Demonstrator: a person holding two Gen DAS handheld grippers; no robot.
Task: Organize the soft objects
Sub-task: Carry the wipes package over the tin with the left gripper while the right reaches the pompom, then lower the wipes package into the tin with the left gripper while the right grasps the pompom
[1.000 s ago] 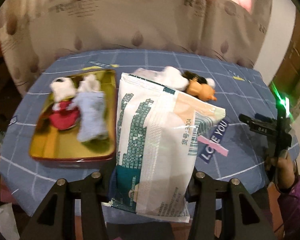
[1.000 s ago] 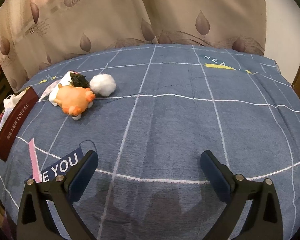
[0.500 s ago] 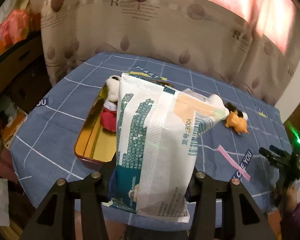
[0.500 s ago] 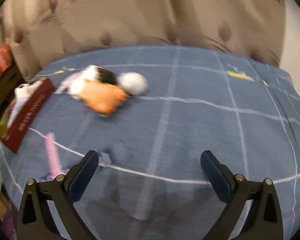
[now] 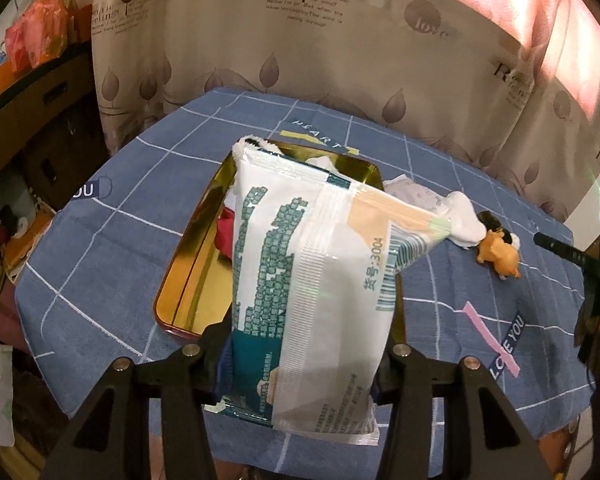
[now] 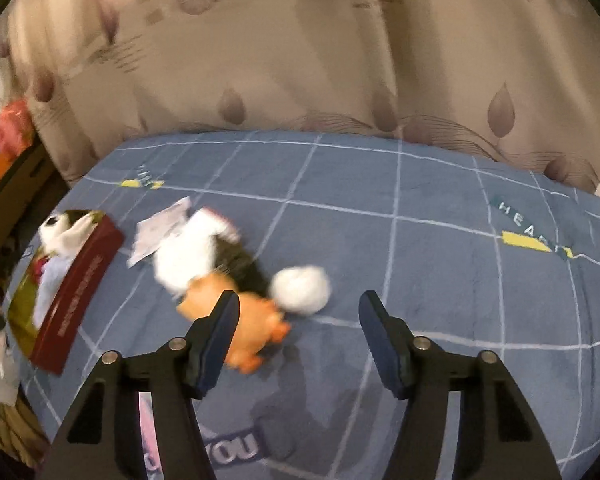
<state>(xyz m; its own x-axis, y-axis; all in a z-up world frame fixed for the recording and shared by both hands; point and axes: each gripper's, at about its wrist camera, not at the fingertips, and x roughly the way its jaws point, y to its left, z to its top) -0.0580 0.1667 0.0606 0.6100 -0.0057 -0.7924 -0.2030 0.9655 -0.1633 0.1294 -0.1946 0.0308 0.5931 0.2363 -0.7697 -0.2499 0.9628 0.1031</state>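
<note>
My left gripper (image 5: 300, 356) is shut on a white and teal tissue pack (image 5: 312, 280), held up above the near end of the gold tin tray (image 5: 192, 256). The pack hides most of the soft toys in the tray; a red one (image 5: 225, 236) shows. My right gripper (image 6: 296, 340) is open just above the table, with the orange plush toy (image 6: 252, 332) at its left finger and a white pompom (image 6: 300, 288) beyond it. A white and black soft toy (image 6: 192, 252) lies behind them. The tray with its toys (image 6: 60, 240) shows at the left.
The table has a blue checked cloth (image 6: 440, 264) and a leaf-print curtain (image 5: 340, 60) behind it. A piece of paper (image 6: 160, 232) lies by the toys. Shelves with clutter (image 5: 28, 80) stand at the left. The right gripper and hand show at the right (image 5: 596, 280).
My left gripper has swung left and back with the pack, so the tray is now behind it. My right gripper has moved forward and left to the orange toy and narrowed somewhat.
</note>
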